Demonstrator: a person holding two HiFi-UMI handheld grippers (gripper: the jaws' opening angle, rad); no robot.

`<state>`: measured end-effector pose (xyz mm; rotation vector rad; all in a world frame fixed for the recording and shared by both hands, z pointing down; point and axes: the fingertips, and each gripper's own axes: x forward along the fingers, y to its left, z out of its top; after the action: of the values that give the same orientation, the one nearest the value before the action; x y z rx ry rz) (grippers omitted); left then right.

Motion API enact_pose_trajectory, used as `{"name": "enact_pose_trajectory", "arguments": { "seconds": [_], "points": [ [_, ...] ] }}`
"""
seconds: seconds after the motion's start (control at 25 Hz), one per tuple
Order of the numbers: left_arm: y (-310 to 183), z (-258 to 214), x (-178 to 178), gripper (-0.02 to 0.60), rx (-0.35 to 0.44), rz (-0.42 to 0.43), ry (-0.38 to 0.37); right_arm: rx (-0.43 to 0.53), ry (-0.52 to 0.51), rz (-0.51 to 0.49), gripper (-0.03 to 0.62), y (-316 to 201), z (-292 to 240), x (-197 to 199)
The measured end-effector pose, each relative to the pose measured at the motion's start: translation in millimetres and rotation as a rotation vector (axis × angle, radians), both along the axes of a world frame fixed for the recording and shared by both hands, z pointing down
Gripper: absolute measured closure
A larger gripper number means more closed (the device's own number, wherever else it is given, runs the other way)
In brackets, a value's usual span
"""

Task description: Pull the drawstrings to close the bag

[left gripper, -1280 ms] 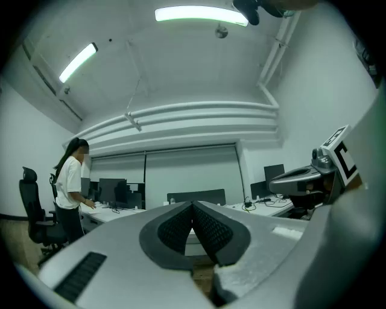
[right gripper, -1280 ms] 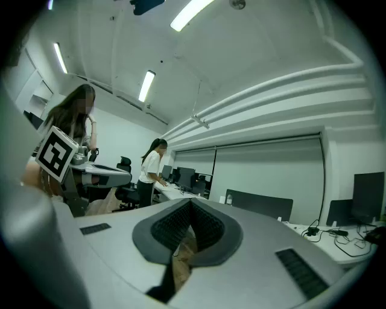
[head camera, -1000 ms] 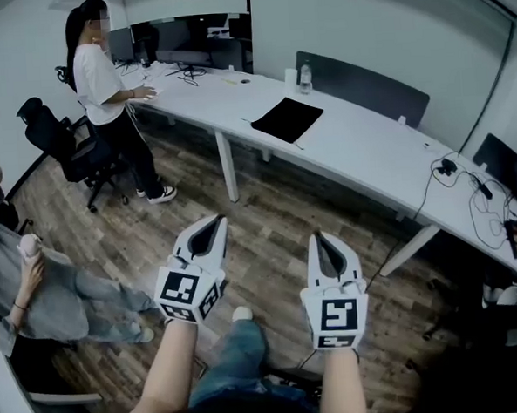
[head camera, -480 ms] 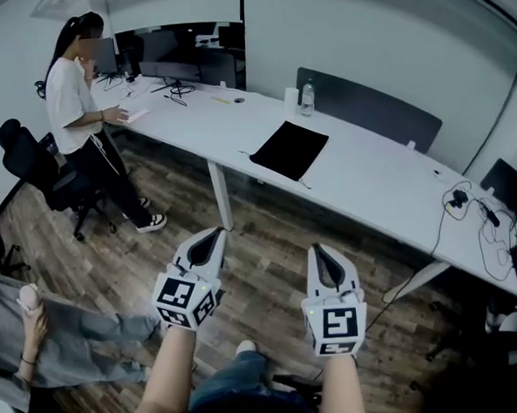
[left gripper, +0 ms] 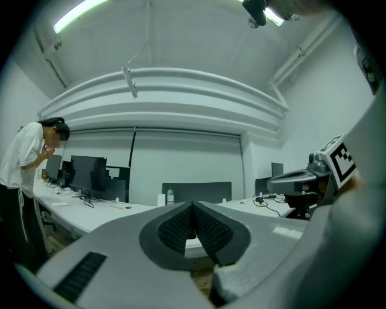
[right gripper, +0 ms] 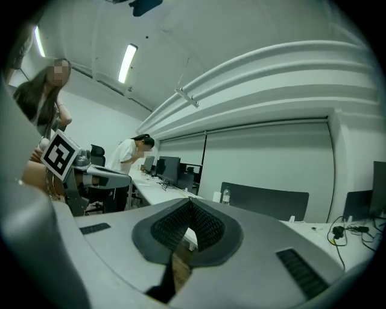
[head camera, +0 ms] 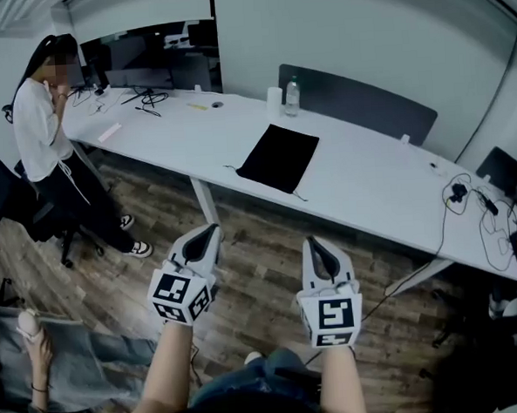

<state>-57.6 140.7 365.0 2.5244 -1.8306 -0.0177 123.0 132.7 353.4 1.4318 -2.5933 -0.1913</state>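
A flat black bag (head camera: 278, 158) lies on the long white table (head camera: 370, 181), with a thin drawstring end trailing off its near corner. Both grippers are held in the air over the wooden floor, short of the table's near edge and apart from the bag. My left gripper (head camera: 211, 230) is shut and holds nothing; its ribbed pads meet in the left gripper view (left gripper: 193, 206). My right gripper (head camera: 314, 241) is shut and empty too, with its pads closed together in the right gripper view (right gripper: 190, 203). The bag does not show in either gripper view.
A person (head camera: 50, 153) stands at the table's far left beside a black office chair (head camera: 4, 195). Monitors (head camera: 144, 55), a cup (head camera: 275, 99) and a water bottle (head camera: 293, 95) stand at the back. Cables (head camera: 468, 201) lie at the right. Another person's arm (head camera: 37, 363) shows lower left.
The table and the bag have come nearer and lower in the head view, and the standing person has slid leftward. Both grippers stay shut and side by side.
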Motion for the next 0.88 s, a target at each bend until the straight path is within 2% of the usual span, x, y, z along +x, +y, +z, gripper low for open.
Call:
{"name": "enact_pose_trajectory", "arguments": {
  "seconds": [0.28,0.52,0.64,0.76,0.88],
  "points": [
    [-43,19,-12,0.583,-0.04,0.02,0.01,-0.063,-0.007,0.023,0.599,-45,23,6],
    [-99,39,-25,0.534,-0.086,0.042,-0.007,-0.084,-0.026,-0.008,0.597,-105,43,0],
    [-134,50,-31,0.512,-0.118,0.057,0.007,-0.12,-0.022,-0.02,0.527,-138,55,-4],
    [-169,61,-38,0.489,-0.152,0.069,0.037,-0.16,0.003,-0.013,0.522,-170,71,-4],
    [-202,73,-45,0.461,-0.188,0.073,0.026,-0.227,0.032,-0.011,0.498,-199,95,-1]
  ]
}}
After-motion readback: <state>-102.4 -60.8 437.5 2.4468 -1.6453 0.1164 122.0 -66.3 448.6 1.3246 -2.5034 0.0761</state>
